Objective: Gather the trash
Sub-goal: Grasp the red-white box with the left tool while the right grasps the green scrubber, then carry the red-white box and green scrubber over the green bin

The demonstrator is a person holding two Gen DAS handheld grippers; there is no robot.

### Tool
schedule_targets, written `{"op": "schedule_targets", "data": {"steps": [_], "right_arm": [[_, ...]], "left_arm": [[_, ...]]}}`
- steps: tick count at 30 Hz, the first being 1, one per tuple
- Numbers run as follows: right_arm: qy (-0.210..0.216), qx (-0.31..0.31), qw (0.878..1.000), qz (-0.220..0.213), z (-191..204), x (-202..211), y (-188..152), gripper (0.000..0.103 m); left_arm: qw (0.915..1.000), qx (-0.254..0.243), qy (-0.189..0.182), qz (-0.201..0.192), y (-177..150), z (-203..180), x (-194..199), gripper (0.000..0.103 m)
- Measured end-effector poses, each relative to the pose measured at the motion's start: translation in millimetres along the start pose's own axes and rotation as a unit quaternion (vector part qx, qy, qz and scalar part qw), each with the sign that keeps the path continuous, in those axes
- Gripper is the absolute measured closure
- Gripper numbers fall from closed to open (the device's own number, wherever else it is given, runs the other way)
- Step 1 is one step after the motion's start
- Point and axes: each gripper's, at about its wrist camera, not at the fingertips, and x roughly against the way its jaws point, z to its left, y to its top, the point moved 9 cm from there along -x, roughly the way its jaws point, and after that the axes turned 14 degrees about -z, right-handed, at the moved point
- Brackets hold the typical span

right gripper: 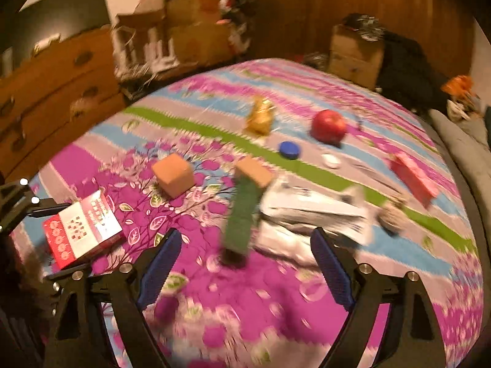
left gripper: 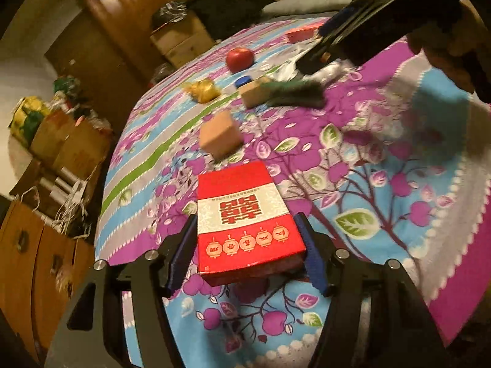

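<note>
- left gripper (left gripper: 245, 260): nearest in the left wrist view, over the near edge of the bedspread (left gripper: 383, 184); its blue pads flank the red and white box (left gripper: 250, 224), the right one at the box's near corner, the left one just clear of its side, so the jaws are spread with the box between them, not pinching.
- right gripper (right gripper: 245, 263): nearest in the right wrist view; jaws spread wide over bare purple cloth with nothing between them; the green strip (right gripper: 241, 217) lies just beyond the pads.
- red and white box, right wrist view (right gripper: 81, 227): seen near the left edge of the bedspread (right gripper: 307, 306), with the black frame of the left gripper on either side of it.
- mid bedspread: two tan blocks, the nearer one (left gripper: 219, 136) standing alone, the farther one (left gripper: 254, 93) touching the far end of the green strip (left gripper: 294, 93).
- silver wrapper (right gripper: 313, 214): crumpled, just right of the green strip; shown broadly in the right wrist view, largely hidden behind the right gripper (left gripper: 325, 52) in the left wrist view.
- farther: blue cap (right gripper: 289, 149), white cap (right gripper: 330, 160), gold foil wrapper (right gripper: 260, 118) and red apple (right gripper: 329, 126), well apart from both grippers.
- small red box (right gripper: 414, 178): near the right edge, clear only in the right wrist view.
- beyond the far edge: wooden drawers (right gripper: 55, 92), cardboard boxes (left gripper: 70, 141) and a wood-panelled wall (right gripper: 383, 0); both views are blurred.
</note>
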Motion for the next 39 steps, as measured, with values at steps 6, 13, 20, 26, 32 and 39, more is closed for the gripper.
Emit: {"op": "schedule_targets", "data": {"steps": [6, 13, 20, 26, 32, 39], "right_arm": [[-0.041, -0.02, 0.999, 0.029, -8.7, -45.1, -10.3, 0.041], [-0.076, 0.036, 0.996, 0.026, -3.5, -51.1, -13.8, 0.053], [-0.067, 0.003, 0.998, -0.001, -2.5, -24.6, -10.0, 0.095], [-0.038, -0.053, 0.997, -0.033, 10.2, 36.6, -4.5, 0.095], [-0.015, -0.119, 0.992, -0.031, 19.5, 93.5, -17.9, 0.095], [-0.041, -0.136, 0.988, -0.064, 11.8, 157.6, -11.5, 0.095]], "left_arm": [[0.9995, 0.026, 0.019, -0.007, 0.9, 3.5, -9.6, 0.026], [0.9985, 0.05, 0.023, -0.001, -1.7, 4.3, -15.4, 0.022], [0.9959, 0.083, 0.035, 0.005, -5.4, 7.5, -12.9, 0.045], [0.9933, 0.107, 0.041, -0.01, -1.2, 9.7, -2.1, 0.046], [0.9898, 0.128, 0.048, -0.041, 25.5, 15.9, 22.8, 0.046], [0.9891, 0.105, 0.054, -0.088, 85.3, 15.2, 39.6, 0.046]]}}
